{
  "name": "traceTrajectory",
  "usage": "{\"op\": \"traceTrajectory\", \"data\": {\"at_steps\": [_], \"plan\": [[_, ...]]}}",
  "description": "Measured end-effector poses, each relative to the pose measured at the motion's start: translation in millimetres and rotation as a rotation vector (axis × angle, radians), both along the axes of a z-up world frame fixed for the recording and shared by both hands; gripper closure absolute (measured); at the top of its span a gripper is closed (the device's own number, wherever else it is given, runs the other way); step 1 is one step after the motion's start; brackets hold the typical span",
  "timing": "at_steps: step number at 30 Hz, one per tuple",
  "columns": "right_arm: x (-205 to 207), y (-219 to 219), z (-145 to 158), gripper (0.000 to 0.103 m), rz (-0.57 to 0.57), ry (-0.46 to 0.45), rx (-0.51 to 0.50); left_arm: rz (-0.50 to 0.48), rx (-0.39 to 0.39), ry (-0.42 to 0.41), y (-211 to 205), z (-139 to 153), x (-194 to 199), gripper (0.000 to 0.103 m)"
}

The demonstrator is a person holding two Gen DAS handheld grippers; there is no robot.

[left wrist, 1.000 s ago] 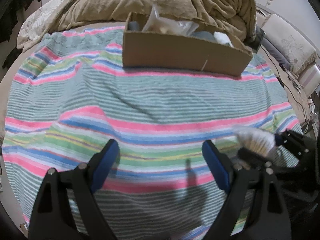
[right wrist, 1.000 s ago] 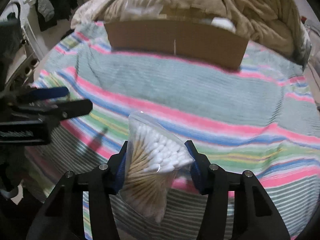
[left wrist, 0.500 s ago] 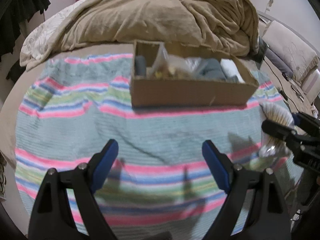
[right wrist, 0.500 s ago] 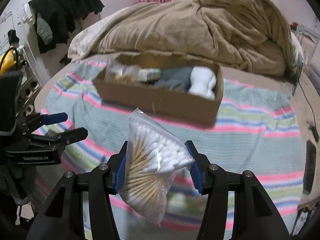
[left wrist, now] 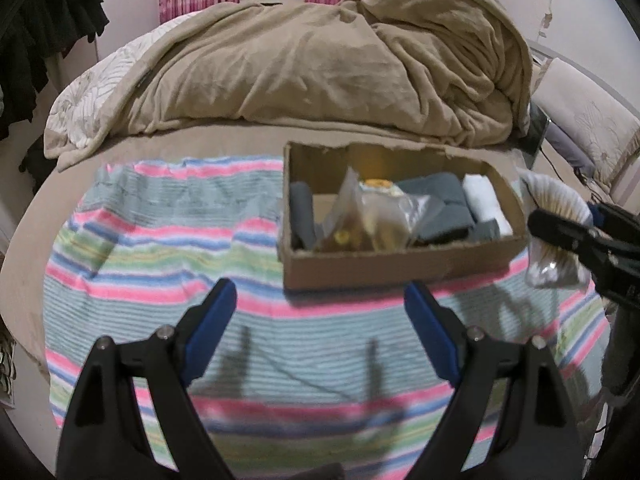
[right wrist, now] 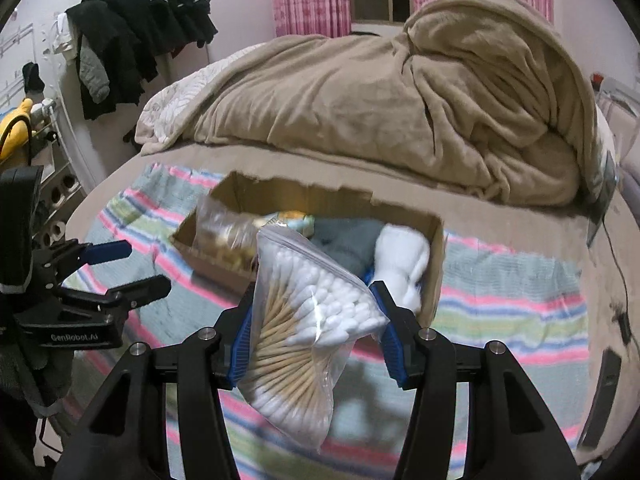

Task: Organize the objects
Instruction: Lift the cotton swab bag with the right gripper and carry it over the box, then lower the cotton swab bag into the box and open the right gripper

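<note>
My right gripper point(right wrist: 316, 340) is shut on a clear zip bag of cotton swabs point(right wrist: 312, 320) and holds it in the air just in front of an open cardboard box point(right wrist: 434, 264). The bag also shows at the right edge of the left wrist view point(left wrist: 554, 236). The box point(left wrist: 400, 268) lies on a striped towel point(left wrist: 160, 256) and holds grey cloths point(left wrist: 444, 208), a white roll point(left wrist: 486, 204) and a clear bag of small items point(left wrist: 376, 220). My left gripper point(left wrist: 320, 328) is open and empty above the towel, in front of the box.
A rumpled tan blanket point(left wrist: 320, 64) fills the bed behind the box. Dark clothes point(right wrist: 140, 36) hang on a rack at the left. A cable point(right wrist: 616, 256) and a dark flat object point(right wrist: 600, 396) lie at the bed's right edge.
Both grippers have risen and moved away from the towel, so the box's inside now shows. The right gripper has carried the swab bag up toward the box.
</note>
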State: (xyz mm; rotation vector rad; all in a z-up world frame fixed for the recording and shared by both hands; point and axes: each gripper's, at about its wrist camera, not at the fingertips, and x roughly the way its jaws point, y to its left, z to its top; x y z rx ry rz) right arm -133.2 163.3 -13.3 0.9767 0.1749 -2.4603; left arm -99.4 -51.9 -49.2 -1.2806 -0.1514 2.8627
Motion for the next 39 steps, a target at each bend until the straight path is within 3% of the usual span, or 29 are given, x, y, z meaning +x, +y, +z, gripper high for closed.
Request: {"op": "traceTrajectory", "data": {"at_steps": [8,22,30,34,39], "plan": [[-41.2,-9.1,3.1,0.047,0.011,0.001,-0.006,0.02,0.001,0.03,-8.3,7.2,-21.5,0.016],[-91.4,-39.5,-34.2,0.046,0.024,-0.087,0.024,0.047,0.016,0.02,-30.9,-5.3,-49.7,0.016],[-100.1,-42.2,-45.0,0.038,0.023,-0.104,0.048,0.047,0.025,0.007,-33.3,-13.5,-51.6,0.016],[-97.2,-41.6,-40.5,0.031,0.022,-0.084,0.046,0.045,0.023,0.006,-32.3,-12.2,-48.2,0.016],[-87.3,-34.4,-29.3,0.031,0.009,-0.062,0.029,0.032,0.017,0.006,-24.3,-8.7,-38.0,0.016]]}}
